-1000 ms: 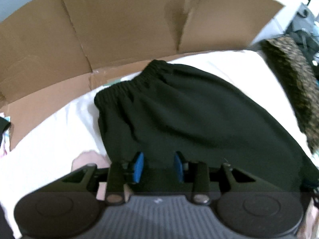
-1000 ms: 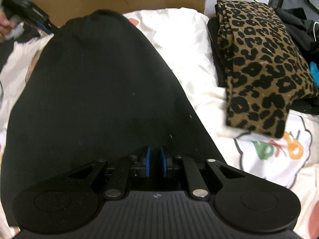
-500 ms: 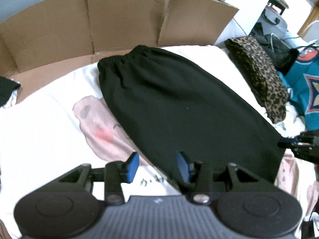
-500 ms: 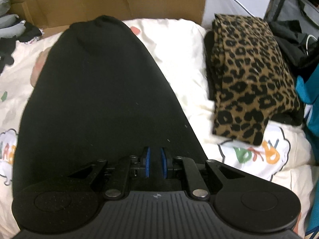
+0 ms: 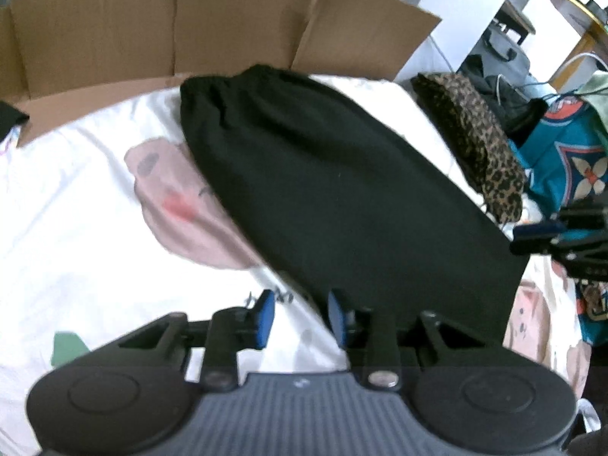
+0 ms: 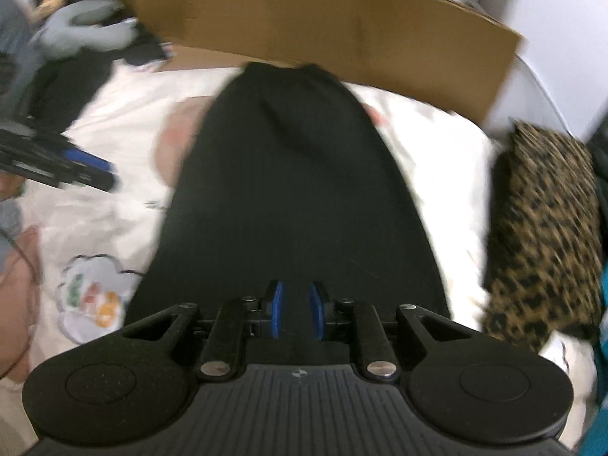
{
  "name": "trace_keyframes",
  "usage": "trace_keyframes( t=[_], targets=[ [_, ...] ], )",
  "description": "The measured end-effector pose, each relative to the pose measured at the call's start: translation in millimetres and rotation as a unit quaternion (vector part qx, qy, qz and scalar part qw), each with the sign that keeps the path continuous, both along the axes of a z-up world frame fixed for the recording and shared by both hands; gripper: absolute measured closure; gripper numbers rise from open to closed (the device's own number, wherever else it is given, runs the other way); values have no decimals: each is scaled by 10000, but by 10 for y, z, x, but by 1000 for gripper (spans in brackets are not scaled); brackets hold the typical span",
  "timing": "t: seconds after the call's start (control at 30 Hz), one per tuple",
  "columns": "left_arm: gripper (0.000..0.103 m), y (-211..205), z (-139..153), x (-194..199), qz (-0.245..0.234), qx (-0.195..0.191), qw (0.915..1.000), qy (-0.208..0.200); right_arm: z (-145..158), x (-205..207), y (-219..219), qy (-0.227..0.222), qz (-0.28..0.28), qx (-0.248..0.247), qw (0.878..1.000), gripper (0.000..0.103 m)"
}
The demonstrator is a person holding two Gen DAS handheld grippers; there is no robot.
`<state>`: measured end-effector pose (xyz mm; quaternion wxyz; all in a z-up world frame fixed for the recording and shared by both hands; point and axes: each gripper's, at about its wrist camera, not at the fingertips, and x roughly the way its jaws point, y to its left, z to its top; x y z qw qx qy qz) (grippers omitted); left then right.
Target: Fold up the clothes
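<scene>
White printed bedsheet, black skirt flat, elastic waistband far, left tool closing empty, right tool opening empty

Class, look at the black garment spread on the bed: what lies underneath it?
The black garment lies on a white printed sheet; a pink cartoon print runs under its edge. The rest of that print is covered.

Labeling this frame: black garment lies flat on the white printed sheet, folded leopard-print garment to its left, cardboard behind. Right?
Not quite. The leopard-print garment lies to the right of the black garment, as the right wrist view shows. The white printed sheet and cardboard are as stated.
</scene>
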<state>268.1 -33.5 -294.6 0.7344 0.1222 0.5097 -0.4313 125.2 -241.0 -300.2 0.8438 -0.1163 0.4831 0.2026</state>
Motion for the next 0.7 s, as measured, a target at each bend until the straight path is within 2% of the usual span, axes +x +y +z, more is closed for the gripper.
trace_keyframes(
  t=[0.1,0.3,0.37,0.43,0.6,0.7],
  targets=[
    [74,76,-82,-63,37,-4,9998,197,134,2,265,-237,558,-66,9981,81],
    [81,211,-264,-170,54,60,9984,554,186,115,634,-119,990,-52,9950,80],
    [88,253,-343,-170,70,60,9970,773,157,80,782,-37,1178,-7,9930,80],
    [89,283,-412,-172,69,47,9952,973,122,14,935,41,1401,14,9901,80],
    [89,396,-520,-197,51,65,9932,1165,-27,-171,1213,172,1966,17,9803,80],
    [89,476,-561,-166,191,44,9915,1287,-151,-274,1337,261,2108,19,9772,80]
  ],
)
